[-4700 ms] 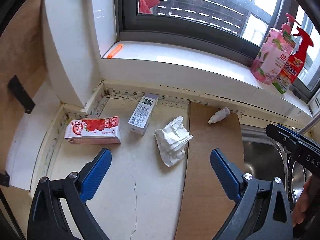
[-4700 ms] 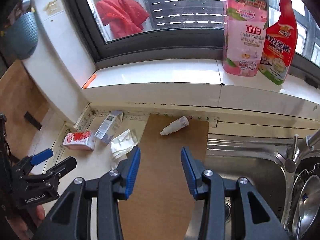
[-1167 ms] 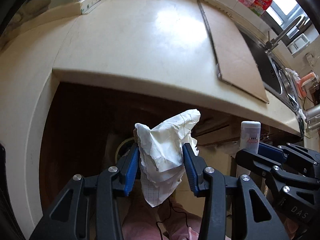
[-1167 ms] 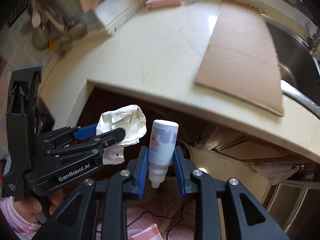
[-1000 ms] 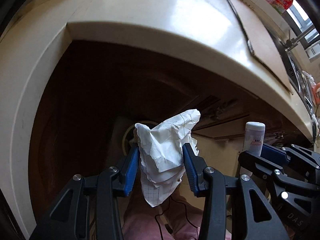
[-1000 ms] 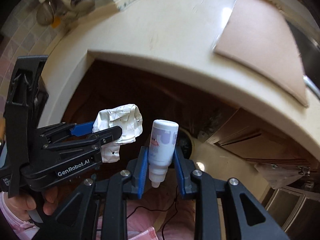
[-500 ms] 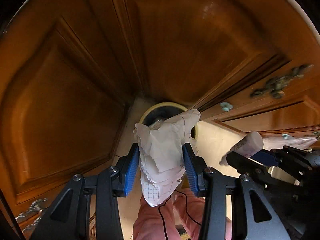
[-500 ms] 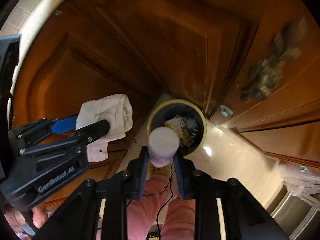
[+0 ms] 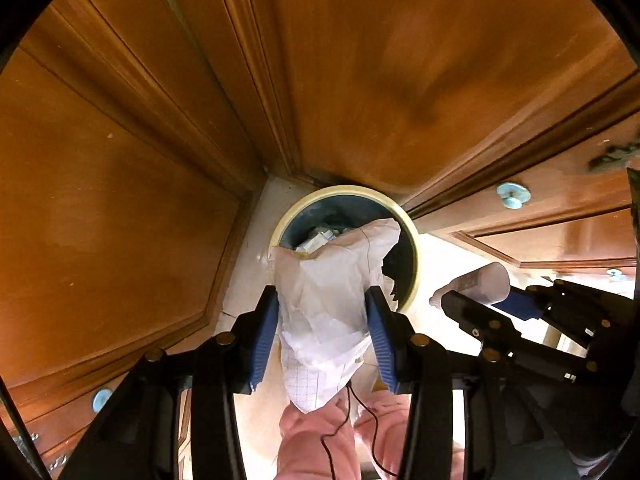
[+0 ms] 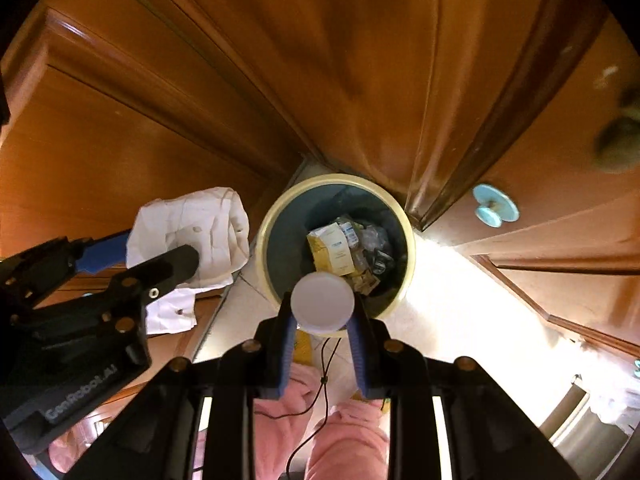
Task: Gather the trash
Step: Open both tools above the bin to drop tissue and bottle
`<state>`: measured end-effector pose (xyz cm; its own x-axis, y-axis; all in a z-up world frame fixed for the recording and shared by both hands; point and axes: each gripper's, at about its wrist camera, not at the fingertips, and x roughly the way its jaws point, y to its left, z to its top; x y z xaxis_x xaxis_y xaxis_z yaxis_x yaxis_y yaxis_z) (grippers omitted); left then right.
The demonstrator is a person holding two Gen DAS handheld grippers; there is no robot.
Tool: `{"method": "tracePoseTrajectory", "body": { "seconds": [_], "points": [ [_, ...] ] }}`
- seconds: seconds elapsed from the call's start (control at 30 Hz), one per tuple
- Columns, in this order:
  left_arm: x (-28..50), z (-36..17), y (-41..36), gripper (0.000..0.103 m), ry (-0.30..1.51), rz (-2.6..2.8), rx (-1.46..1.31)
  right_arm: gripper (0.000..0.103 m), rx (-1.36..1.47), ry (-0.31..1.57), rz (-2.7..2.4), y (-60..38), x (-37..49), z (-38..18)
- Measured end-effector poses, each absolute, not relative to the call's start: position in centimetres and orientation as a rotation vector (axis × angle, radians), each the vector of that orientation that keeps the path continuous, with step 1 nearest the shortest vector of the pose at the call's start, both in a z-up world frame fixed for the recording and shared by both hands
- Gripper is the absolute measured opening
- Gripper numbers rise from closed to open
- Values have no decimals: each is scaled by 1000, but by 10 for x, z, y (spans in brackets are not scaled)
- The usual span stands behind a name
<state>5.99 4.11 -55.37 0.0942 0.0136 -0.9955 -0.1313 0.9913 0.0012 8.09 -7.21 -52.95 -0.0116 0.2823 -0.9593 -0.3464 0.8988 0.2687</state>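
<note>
Right wrist: bottle (image 10: pixel 322 303) between jaws, over bin (image 10: pixel 264 240).

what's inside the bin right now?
Bin already holds trash: a yellow carton and crumpled clear wrappers. The held white bottle covers the near part; anything beneath the top layer is hidden.

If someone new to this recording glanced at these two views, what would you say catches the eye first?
Probably the round bin with its cream rim, standing on the pale floor in the corner of the brown wooden cabinet doors, already holding a yellow carton and other wrappers. Over it, the left claw grips a crumpled white paper, and the right claw grips a small white bottle seen end-on.
</note>
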Motion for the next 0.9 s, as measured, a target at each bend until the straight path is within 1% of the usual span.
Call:
{"method": "tracePoseTrajectory", "body": {
  "seconds": [0.07, 0.1, 0.13, 0.2, 0.23, 0.27, 0.33, 0.57, 0.9],
  "points": [
    [61, -561, 41, 46, 1468, 104, -92, 25, -89, 1502, 486, -67, 82, -540],
    [61, -564, 41, 49, 1466, 102, -92, 25, -108, 1511, 479, -66, 83, -545],
    [61, -565, 40, 57, 1466, 101, -92, 27, -118, 1524, 477, -64, 84, -550],
    [59, -565, 40, 71, 1457, 109, -84, 29, -119, 1541, 476, -62, 85, -556],
    [59, -562, 37, 72, 1446, 113, -79, 31, -117, 1540, 470, -63, 86, -557],
    [58, -562, 35, 72, 1442, 111, -75, 34, -114, 1541, 467, -64, 86, -559],
    [58, -561, 34, 76, 1439, 111, -67, 36, -111, 1541, 463, -64, 85, -561],
    [57, -566, 48, 78, 1443, 114, -62, 36, -110, 1532, 466, -63, 81, -553],
    [55, -550, 52, 78, 1439, 111, -55, 36, -98, 1524, 467, -66, 81, -538]
  ]
}}
